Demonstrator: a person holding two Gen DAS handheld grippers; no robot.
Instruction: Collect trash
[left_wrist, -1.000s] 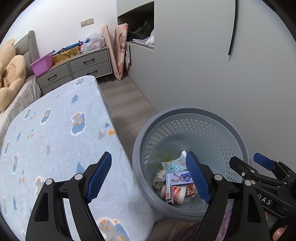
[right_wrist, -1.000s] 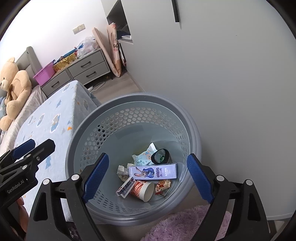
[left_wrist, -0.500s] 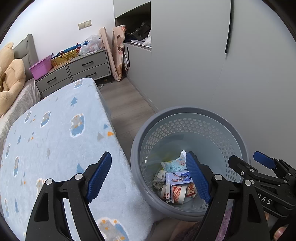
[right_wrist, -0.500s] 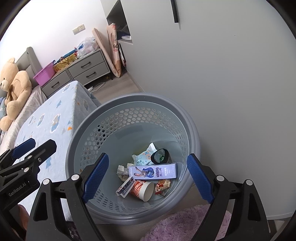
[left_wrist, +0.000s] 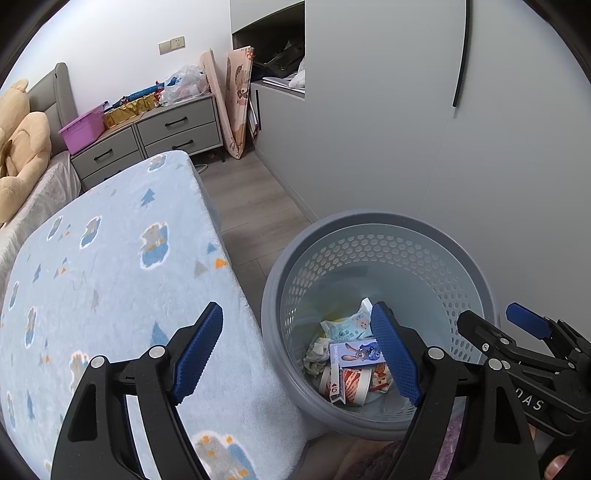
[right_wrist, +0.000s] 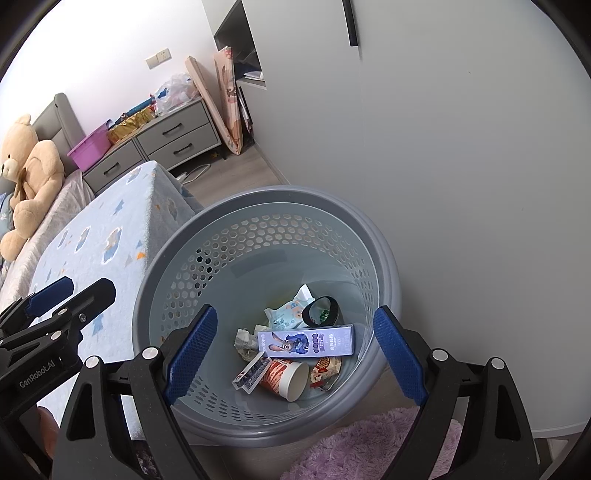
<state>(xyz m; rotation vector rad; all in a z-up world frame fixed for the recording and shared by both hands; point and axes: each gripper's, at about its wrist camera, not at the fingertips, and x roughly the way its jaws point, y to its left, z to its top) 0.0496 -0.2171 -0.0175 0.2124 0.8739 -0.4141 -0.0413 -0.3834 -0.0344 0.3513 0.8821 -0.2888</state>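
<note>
In the right wrist view, your right gripper (right_wrist: 293, 354) filled the bottom of the frame, its blue fingers (right_wrist: 190, 350) spread wide with nothing between them. It pointed steeply down into the grey perforated bin (right_wrist: 386, 266) at the centre of the frame. Near the lower edge a purple fluffy rug (right_wrist: 354, 446) lay just beside the bin.

The trash lay at the bottom of the bin. Nearest to you was a paper cup (right_wrist: 288, 376) on its side, with a small card box (right_wrist: 251, 371) touching it on the left and a snack wrapper (right_wrist: 327, 367) on the right. Above them in the frame lay a long purple box with a cartoon rabbit (right_wrist: 306, 341), then a crumpled paper (right_wrist: 245, 341), a light blue wipes packet (right_wrist: 286, 312) and a black ring-shaped thing (right_wrist: 321, 310).

In the left wrist view, your left gripper (left_wrist: 297, 358) was also spread wide and held nothing. Its left finger was over the light blue bed cover (left_wrist: 110, 266), and its right finger over the bin opening. Both grippers were side by side at the near side of the bin.

Farther away, at the upper left of the frame, stood a grey dresser (left_wrist: 173, 127) with a pink tub (left_wrist: 83, 127) on it, and a teddy bear (left_wrist: 18, 144) sat on the bed. A grey wardrobe (left_wrist: 369, 110) stood behind the bin.
</note>
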